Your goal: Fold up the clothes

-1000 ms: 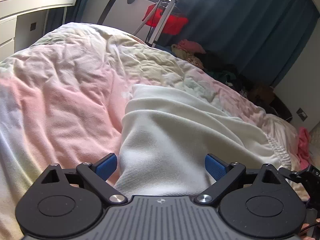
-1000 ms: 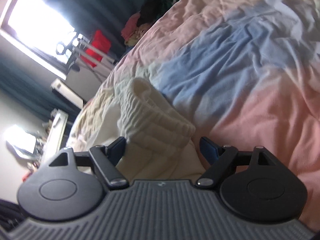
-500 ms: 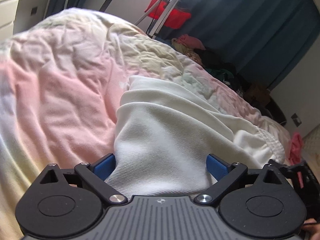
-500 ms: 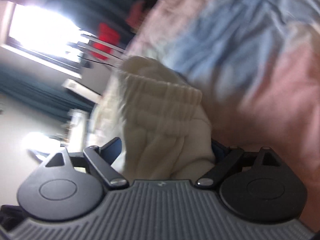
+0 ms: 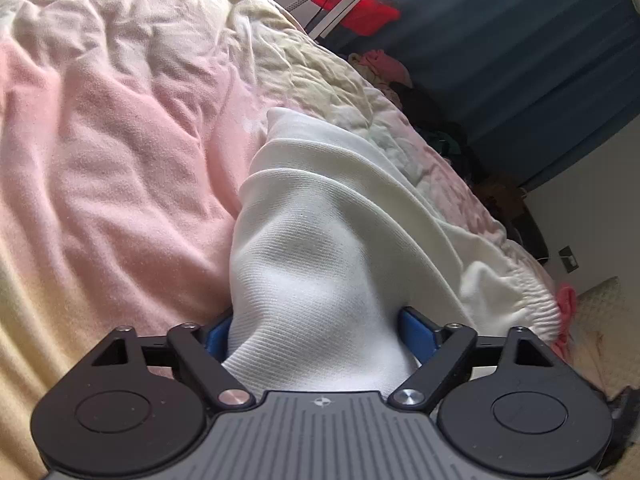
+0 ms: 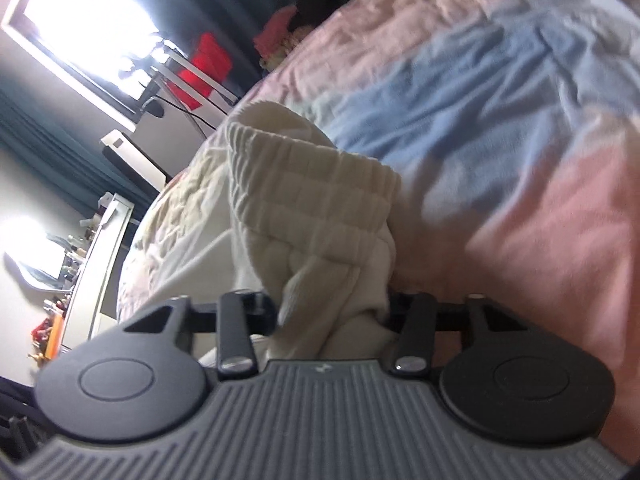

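A white knit garment (image 5: pixel 332 236) lies on the pastel bed cover (image 5: pixel 104 168). My left gripper (image 5: pixel 316 336) has its blue pads (image 5: pixel 416 330) pressed into a bunched fold of the garment's plain end, shut on it. In the right wrist view, my right gripper (image 6: pixel 332 308) is shut on the garment's ribbed elastic band (image 6: pixel 312 196), which bunches up between the fingers. The fingertips of both grippers are mostly hidden by cloth.
The bed cover (image 6: pixel 500 128) is pink, blue and cream, and wrinkled. Beyond the bed are dark teal curtains (image 5: pixel 520 40), a red item on a rack (image 5: pixel 360 4), a pile of clothes (image 5: pixel 384 68), and a white desk (image 6: pixel 96 264) by the window.
Both grippers closed from open onto the white garment. The left one moved forward over the plain end; the right one gathered the ribbed band, which is now bunched.
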{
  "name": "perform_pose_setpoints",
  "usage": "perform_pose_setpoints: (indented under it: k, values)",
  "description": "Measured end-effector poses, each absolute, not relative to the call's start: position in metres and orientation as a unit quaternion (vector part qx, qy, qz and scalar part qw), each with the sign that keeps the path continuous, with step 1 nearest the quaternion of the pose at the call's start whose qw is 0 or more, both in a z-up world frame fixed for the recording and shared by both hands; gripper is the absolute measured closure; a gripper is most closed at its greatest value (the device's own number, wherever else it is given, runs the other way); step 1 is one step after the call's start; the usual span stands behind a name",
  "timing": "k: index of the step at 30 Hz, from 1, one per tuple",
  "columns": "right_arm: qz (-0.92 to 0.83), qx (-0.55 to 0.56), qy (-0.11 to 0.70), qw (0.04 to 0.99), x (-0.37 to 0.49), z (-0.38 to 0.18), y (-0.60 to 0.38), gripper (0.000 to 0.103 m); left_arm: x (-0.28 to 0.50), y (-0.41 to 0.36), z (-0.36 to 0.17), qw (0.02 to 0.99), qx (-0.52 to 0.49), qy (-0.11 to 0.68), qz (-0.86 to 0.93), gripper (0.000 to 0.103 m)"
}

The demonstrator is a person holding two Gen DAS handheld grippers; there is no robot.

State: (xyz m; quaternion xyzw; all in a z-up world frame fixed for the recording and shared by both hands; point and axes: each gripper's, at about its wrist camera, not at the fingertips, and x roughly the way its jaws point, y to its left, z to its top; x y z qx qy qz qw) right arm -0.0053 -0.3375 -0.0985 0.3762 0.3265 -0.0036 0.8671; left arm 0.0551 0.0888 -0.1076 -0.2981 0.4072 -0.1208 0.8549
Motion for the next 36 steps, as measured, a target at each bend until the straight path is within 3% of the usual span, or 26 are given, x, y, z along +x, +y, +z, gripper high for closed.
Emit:
perform_pose_setpoints:
  k: [2,7,10,17,25,32,36]
  values:
    - [-0.002,0.364,0.313,0.877,-0.011,-0.092,-0.334,0.063,0.052,0.087,-0.106,0.862,-0.284,0.402,-0.12,0.031]
    - [0.007,0.367,0.279,0.887,-0.021,-0.069,-0.331,0.067,0.042,0.092,-0.09,0.868,-0.302,0.368,-0.14,0.064]
    - [0.006,0.382,0.264,0.886,-0.032,-0.046,-0.338,0.068,0.042,0.085,-0.07,0.853,-0.324,0.371,-0.174,0.07]
    - [-0.02,0.438,0.247,0.864,-0.042,0.011,-0.425,0.068,0.099,-0.011,0.0,0.841,-0.29,0.377,-0.259,0.07]
    - [-0.101,0.455,0.209,0.86,0.057,0.035,-0.562,0.068,0.251,-0.194,0.034,0.849,-0.234,0.389,-0.271,0.071]
    - [-0.161,0.466,0.193,0.848,0.138,-0.004,-0.634,0.068,0.35,-0.289,0.006,0.85,-0.215,0.407,-0.255,0.071]
    - [-0.165,0.452,0.223,0.848,0.148,-0.055,-0.638,0.067,0.365,-0.296,-0.033,0.836,-0.214,0.439,-0.249,0.071]
